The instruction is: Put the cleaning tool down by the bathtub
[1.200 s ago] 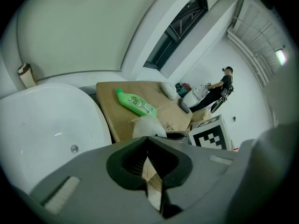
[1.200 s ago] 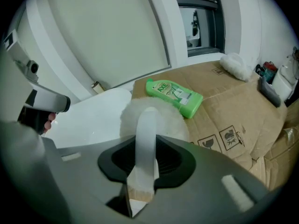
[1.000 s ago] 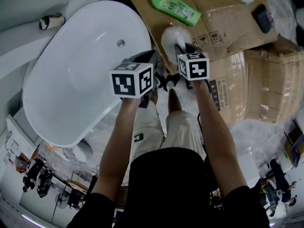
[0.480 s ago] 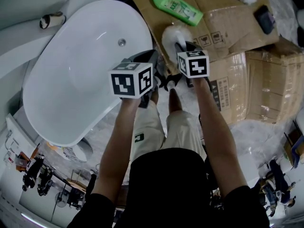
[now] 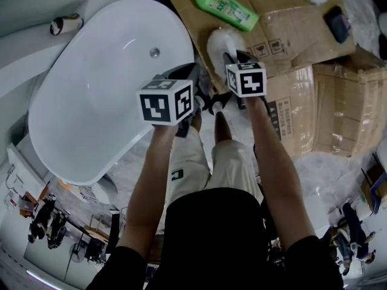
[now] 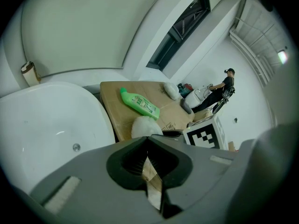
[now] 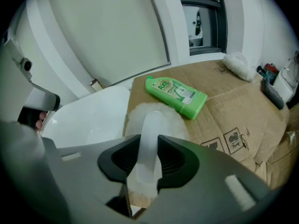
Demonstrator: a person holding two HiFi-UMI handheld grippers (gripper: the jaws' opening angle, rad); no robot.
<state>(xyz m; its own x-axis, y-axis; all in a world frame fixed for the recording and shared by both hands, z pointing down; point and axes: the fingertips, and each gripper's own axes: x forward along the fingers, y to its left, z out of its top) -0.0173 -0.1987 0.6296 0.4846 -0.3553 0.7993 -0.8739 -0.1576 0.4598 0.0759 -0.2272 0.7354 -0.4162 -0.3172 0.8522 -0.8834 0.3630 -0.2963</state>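
Two handheld grippers share our view with one cleaning tool (image 7: 150, 125), one white bathtub (image 5: 103, 89) and one green bottle (image 5: 225, 9). We see the tool as a round, fluffy white head on a pale, translucent handle — the handle runs straight back between the jaws of the right gripper (image 7: 147, 160), which clamp it from both sides. The fluffy head sticks out just ahead of those jaws, over the flattened cardboard (image 5: 284, 17) just beside the bathtub's rim; we cannot tell whether it touches the cardboard. The bottle lies on its side on the same cardboard, near the head and beyond it. The left gripper (image 6: 148, 157) hangs beside the right one, above the tub's edge, its jaws pressed together with nothing between them. In the left gripper view, one person (image 6: 219, 88) stands well off in the background.
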